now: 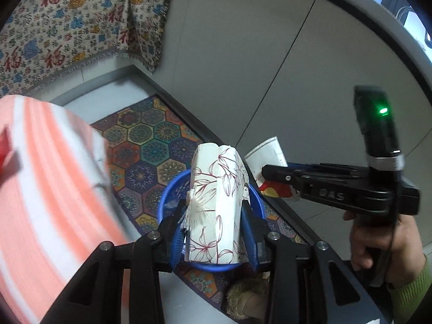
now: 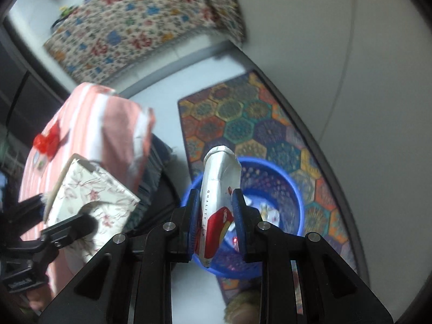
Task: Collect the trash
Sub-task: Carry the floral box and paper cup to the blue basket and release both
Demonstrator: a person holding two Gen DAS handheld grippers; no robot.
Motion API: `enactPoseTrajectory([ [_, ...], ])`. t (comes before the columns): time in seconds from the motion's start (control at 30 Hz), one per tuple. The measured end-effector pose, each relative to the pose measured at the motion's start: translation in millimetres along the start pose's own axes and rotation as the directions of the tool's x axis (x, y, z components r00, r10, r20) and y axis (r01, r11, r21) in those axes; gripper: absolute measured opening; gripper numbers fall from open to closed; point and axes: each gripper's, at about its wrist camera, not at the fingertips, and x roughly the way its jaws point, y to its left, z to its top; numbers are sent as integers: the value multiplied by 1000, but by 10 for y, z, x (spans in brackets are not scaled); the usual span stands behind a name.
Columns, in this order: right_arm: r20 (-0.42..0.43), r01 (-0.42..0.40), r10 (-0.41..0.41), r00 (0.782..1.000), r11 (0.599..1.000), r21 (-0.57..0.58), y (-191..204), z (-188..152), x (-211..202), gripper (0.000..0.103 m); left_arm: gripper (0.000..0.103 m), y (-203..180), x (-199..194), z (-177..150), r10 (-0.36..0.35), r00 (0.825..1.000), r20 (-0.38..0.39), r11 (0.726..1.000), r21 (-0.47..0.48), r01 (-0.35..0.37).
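Fingers [image 1: 249,232] pinch floral carton [image 1: 216,205]; flattened paper cup [image 2: 218,202] clamped.

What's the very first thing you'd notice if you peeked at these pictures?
The left gripper squeezing a white tissue box with red flower drawings, held right above a blue basket. Next, the right gripper pinching a squashed paper cup over that same basket, which stands on a bright rug of colorful hexagons. A pink-and-white striped cloth sits off to the left.
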Motion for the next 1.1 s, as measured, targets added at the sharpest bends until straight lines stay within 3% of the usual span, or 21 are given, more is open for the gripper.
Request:
enactPoseTrajectory([
  [0.53, 10, -24, 24, 1000, 997, 68, -327, 69, -12, 29, 42, 18, 688, 32, -13, 998, -55, 1000, -4, 12],
  [0.6, 18, -21, 19, 1000, 997, 77, -327, 77, -11, 35, 44, 8, 735, 39, -8, 998, -56, 1000, 7, 8],
  [0.63, 25, -20, 18, 1000, 997, 81, -332, 79, -18, 40, 52, 6, 755, 50, -4, 998, -62, 1000, 12, 5],
  [0.7, 40, -16, 13, 999, 996, 87, -327, 91, -31, 40, 58, 15, 801, 75, 3, 998, -67, 1000, 8, -2],
  [0.83, 68, -7, -1, 998, 994, 105, -365, 111, -93, 53, 58, 38, 777, 96, 2, 998, -60, 1000, -18, -3],
  [1.03, 103, 67, -75, 992, 995, 75, -289, 135, -172, 85, 58, 6, 285, 0, 37, 999, 26, 999, 7, -37],
  [1.1, 115, 92, -97, 989, 995, 46, -215, 151, -191, 88, 58, 28, 43, -66, 51, 997, 63, 999, 15, -52],
])
